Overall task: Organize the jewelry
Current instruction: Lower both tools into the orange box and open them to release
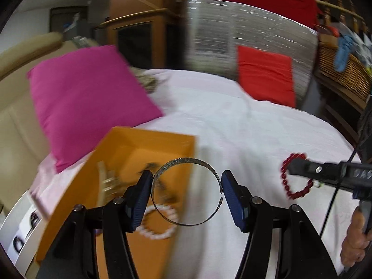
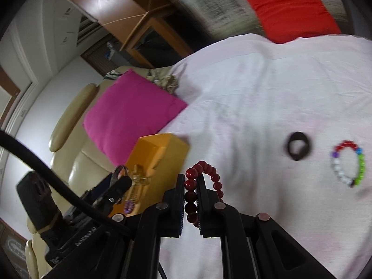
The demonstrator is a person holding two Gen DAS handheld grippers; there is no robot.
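Note:
My left gripper (image 1: pixel 186 186) is shut on a thin metal bangle (image 1: pixel 183 160), held across its width above the right edge of the orange box (image 1: pixel 148 141). The box holds a white bead bracelet (image 1: pixel 158 232) and gold-coloured pieces (image 1: pixel 109 183). My right gripper (image 2: pixel 191 186) is shut on a dark red bead bracelet (image 2: pixel 204 169), which is also in the left wrist view (image 1: pixel 295 193), just above the white sheet (image 2: pixel 255 93). A black ring (image 2: pixel 298 146) and a multicoloured bead bracelet (image 2: pixel 348 162) lie on the sheet to the right.
A magenta pillow (image 1: pixel 88 100) lies left behind the box. A red cushion (image 1: pixel 265 76) leans on a silver panel at the back. A beige sofa (image 2: pixel 69 162) is to the left. A wicker basket (image 1: pixel 344 74) stands at the far right.

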